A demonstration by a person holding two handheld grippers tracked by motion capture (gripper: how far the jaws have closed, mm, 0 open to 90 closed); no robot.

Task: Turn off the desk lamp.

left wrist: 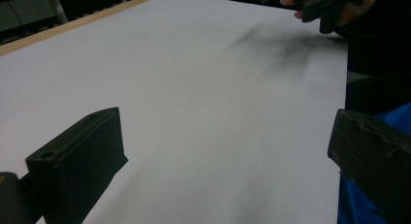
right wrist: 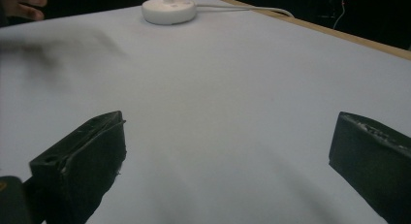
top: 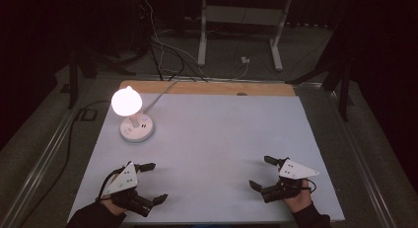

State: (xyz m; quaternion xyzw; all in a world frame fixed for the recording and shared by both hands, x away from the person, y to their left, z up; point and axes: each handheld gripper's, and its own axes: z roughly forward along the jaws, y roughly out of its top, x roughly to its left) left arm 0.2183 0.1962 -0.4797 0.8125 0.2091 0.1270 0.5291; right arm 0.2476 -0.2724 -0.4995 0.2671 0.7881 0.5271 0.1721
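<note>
A dark room, one white tabletop (top: 212, 139), one lit lamp and two grippers.

We see one lamp: its round white base (top: 137, 129) sits on the tabletop at the far left, with one glowing bulb (top: 126, 101) above it and one white cord (top: 160, 94) running off the far edge. We count two grippers near our edge, well apart. The left gripper (top: 150, 182) has its jaws wide and holds nothing. The right gripper (top: 262, 172) has its jaws wide too, also holding nothing.
</note>
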